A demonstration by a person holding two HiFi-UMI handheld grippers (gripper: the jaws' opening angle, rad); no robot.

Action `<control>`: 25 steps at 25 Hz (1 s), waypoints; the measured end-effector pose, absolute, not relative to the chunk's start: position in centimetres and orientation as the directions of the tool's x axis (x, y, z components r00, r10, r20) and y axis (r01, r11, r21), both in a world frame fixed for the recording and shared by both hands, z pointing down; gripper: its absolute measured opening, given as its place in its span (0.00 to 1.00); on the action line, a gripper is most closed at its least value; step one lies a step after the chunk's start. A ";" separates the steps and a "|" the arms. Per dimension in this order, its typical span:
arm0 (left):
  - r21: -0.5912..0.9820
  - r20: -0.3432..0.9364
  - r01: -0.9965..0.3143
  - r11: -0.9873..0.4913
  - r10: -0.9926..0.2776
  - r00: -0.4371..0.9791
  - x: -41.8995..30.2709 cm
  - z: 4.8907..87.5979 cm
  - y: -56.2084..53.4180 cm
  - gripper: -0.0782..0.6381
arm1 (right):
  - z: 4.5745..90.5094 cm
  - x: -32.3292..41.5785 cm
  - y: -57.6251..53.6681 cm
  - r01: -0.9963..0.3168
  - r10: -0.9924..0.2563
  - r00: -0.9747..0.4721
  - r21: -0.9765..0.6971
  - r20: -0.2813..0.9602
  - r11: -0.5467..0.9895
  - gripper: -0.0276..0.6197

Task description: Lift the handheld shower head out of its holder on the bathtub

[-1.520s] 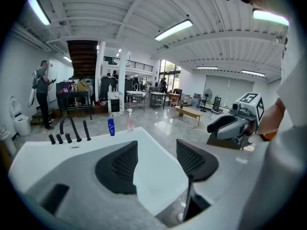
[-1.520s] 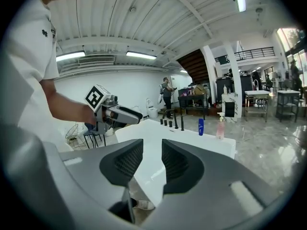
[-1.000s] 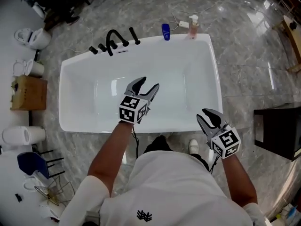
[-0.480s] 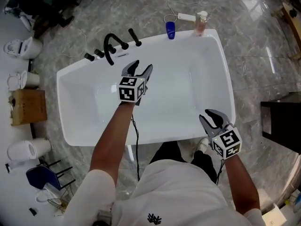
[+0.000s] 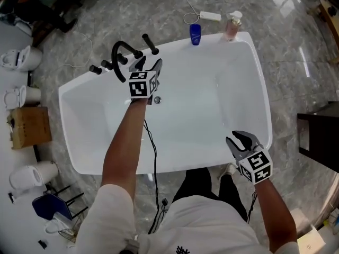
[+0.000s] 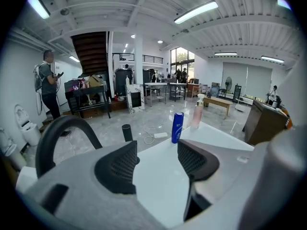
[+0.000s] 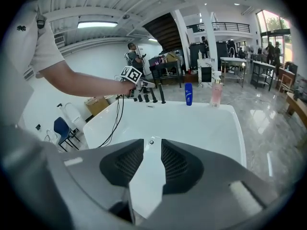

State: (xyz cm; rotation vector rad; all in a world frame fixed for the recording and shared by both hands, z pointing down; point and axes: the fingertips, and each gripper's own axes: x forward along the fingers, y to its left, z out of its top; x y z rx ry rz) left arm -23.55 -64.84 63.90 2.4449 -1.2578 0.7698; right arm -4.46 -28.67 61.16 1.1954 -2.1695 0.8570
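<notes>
Shower head (image 5: 150, 43), a black stick, stands upright on the far rim of the tub (image 5: 263, 105), at the right end of a row of black knobs (image 5: 96, 69) and an arched spout (image 5: 116, 57). The left gripper (image 5: 148, 64) hovers at that rim just short of it, jaws wide with only white rim between them. In the left gripper view the shower head (image 6: 126, 132) shows just past the tip of the jaw on that view's left, outside the gap. Farther along the rim stand a blue bottle (image 5: 195, 34) and a pink bottle (image 5: 232, 26), well apart from the shower head. The right gripper (image 5: 241, 138) hangs at the near rim; its jaws, apart, have just been closing a little, with nothing between them. The white basin lies open between the two grippers.
</notes>
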 end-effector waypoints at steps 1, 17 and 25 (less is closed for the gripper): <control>0.003 0.581 -0.818 -0.575 -0.665 0.470 -23.8 64.6 -65.7 0.48 | 61.6 -4.6 -28.8 -0.868 -0.537 -0.478 -0.280 0.695 0.411 0.24; -0.039 0.615 -0.845 -0.533 -0.679 0.400 -25.5 72.4 -76.1 0.50 | 70.3 -4.3 -26.6 -0.878 -0.413 -0.455 -0.318 0.789 0.359 0.24; -0.049 0.620 -0.857 -0.513 -0.688 0.377 -26.3 75.6 -79.7 0.51 | 74.1 -4.6 -24.2 -0.873 -0.360 -0.467 -0.356 0.808 0.334 0.24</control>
